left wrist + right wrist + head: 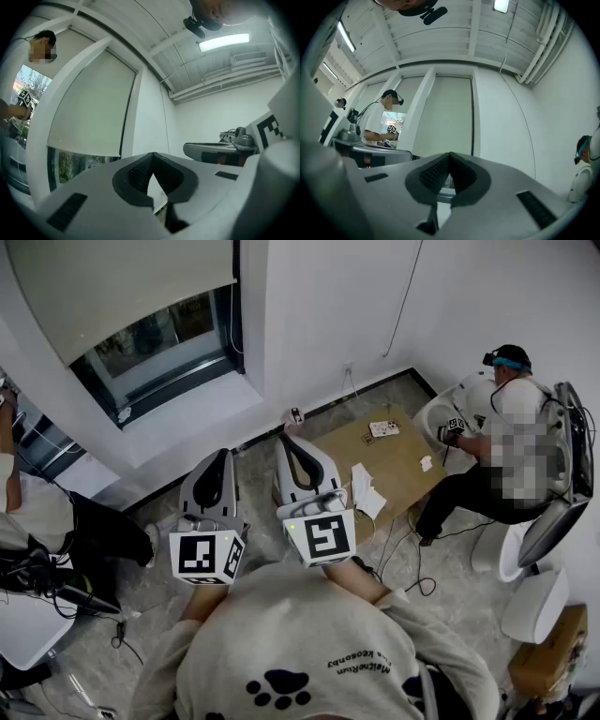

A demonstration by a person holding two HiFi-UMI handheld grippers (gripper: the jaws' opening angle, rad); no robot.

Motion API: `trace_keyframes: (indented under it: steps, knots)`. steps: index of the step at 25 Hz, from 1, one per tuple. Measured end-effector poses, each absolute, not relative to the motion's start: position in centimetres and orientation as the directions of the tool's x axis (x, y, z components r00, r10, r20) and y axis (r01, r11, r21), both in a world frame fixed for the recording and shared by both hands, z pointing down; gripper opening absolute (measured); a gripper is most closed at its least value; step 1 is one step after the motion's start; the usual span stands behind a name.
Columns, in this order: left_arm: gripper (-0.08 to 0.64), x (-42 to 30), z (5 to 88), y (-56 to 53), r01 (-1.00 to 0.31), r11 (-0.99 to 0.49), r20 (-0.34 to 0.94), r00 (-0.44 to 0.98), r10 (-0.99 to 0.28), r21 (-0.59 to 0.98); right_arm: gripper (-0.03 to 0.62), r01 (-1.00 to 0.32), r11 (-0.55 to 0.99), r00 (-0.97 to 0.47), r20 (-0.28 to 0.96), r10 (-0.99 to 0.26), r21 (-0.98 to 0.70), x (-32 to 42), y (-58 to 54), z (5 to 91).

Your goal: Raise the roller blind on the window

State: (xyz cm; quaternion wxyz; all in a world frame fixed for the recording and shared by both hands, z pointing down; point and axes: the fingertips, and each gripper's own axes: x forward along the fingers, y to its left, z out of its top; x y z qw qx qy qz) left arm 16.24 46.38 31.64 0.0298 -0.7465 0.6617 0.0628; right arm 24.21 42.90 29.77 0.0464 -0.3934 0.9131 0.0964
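Note:
The pale roller blind (112, 282) hangs partway down over the window (164, 343) at the upper left of the head view, with glass showing under its bottom edge. Both grippers are raised side by side in front of me and point toward the wall beside the window. My left gripper (225, 454) is shut with nothing in it, and so is my right gripper (285, 437). In the left gripper view the blind (89, 108) stands ahead to the left of the closed left gripper (152, 154). The right gripper view has the blind (445, 117) straight beyond the closed right gripper (450, 154).
A low wooden table (403, 470) with papers stands right of the grippers. A seated person (502, 456) in a headset is beside white chairs at the right. Another person (19, 512) stands at the left edge. Cables lie on the floor, and a cardboard box (548, 652) sits at lower right.

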Motion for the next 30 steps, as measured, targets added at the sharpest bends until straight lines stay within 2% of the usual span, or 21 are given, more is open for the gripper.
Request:
trace_keyframes:
  steps: [11, 19, 30]
  knots:
    - [0.008, 17.2, 31.2, 44.8, -0.997, -0.047, -0.12, 0.055, -0.991, -0.064, 0.008, -0.701, 0.703, -0.711, -0.192, -0.677, 0.12, 24.8, 41.7, 30.1]
    - [0.008, 16.2, 31.4, 43.4, -0.997, -0.034, -0.103, 0.041, -0.994, -0.066, 0.009, -0.686, 0.723, -0.723, -0.178, -0.667, 0.08, 24.4, 39.8, 30.7]
    - [0.008, 13.2, 32.1, 36.2, -0.994, -0.101, -0.101, 0.105, -0.989, -0.04, 0.009, -0.693, 0.715, -0.72, -0.138, -0.68, 0.091, 20.5, 33.4, 31.7]
